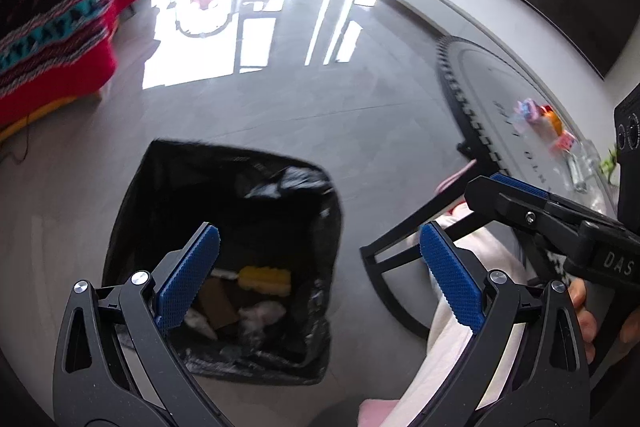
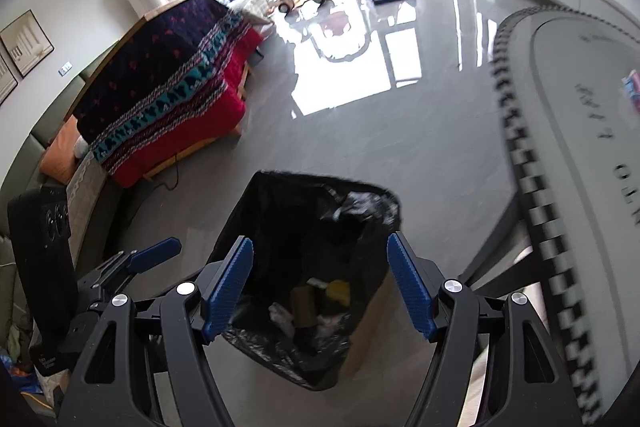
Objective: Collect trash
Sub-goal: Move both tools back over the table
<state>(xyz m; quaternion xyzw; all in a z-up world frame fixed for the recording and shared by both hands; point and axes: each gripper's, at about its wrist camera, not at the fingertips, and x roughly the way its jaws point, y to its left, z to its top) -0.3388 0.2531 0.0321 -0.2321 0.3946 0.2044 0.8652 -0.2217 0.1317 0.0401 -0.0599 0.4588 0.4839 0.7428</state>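
The left gripper [image 1: 320,279] stood wide apart with nothing between its blue pads, and the right gripper [image 2: 320,287] stood partly spread, also empty. In both wrist views the bin [image 1: 224,211] with its black liner sat on the grey floor [image 1: 280,99] at lower centre of the frame, directly below and ahead of the fingers. Its mouth faced up, and scraps of trash [image 1: 256,291], among them a yellow piece, lay at the bottom. In the left view the right gripper showed at the right edge, toward the round table [image 1: 500,87] where small items remained. I judged the right hand nearer that table.
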